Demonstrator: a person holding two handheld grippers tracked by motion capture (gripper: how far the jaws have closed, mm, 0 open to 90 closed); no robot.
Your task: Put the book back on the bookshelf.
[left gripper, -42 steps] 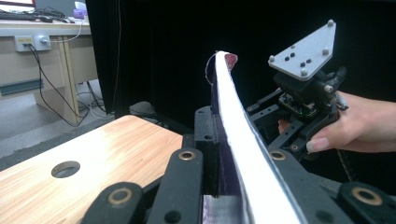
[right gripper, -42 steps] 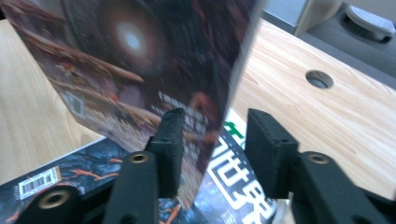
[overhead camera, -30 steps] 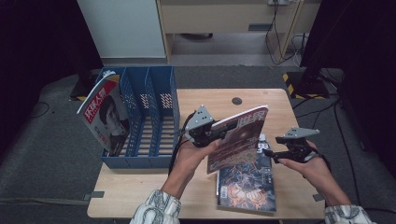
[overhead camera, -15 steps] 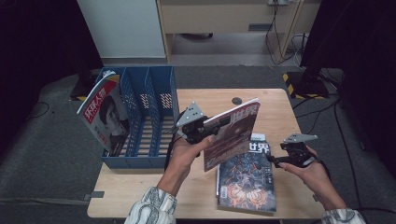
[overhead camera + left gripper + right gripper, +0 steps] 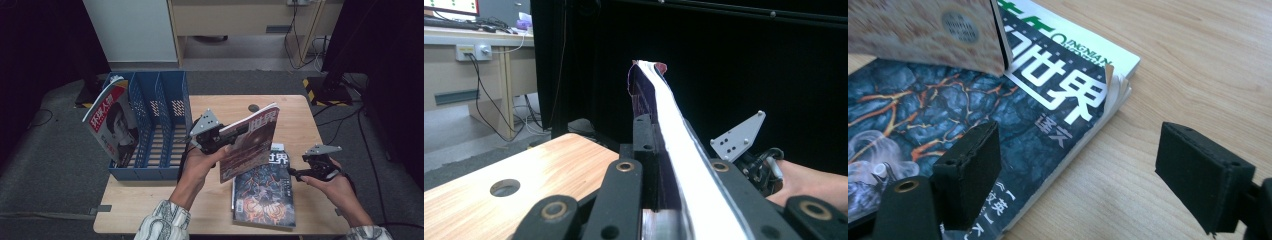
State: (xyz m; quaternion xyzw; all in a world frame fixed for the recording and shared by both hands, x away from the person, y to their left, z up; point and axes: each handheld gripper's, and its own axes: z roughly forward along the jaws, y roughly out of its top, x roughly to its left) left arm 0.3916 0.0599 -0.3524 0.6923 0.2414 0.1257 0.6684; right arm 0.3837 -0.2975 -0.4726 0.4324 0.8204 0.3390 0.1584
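Mag [image 5: 250, 142] is clamped in left gripper [image 5: 220, 137], lifted off stack [image 5: 262, 192]; right gripper [image 5: 305, 172] hangs w/ jaws apart, empty. Next: mag to be slotted into rack [image 5: 150, 125], prob.

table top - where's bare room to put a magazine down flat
Free: the far strip of the table around the round hole, and the near-left corner below the blue file rack. Crowded: near-right, where the flat magazines lie.

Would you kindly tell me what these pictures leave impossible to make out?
- Raised magazine: left gripper view shows it edge-on, cover unseen.
- Flat magazine: high view, its top is hidden by the raised one.
- Left hand-held gripper: high view, jaw tips covered by that magazine.
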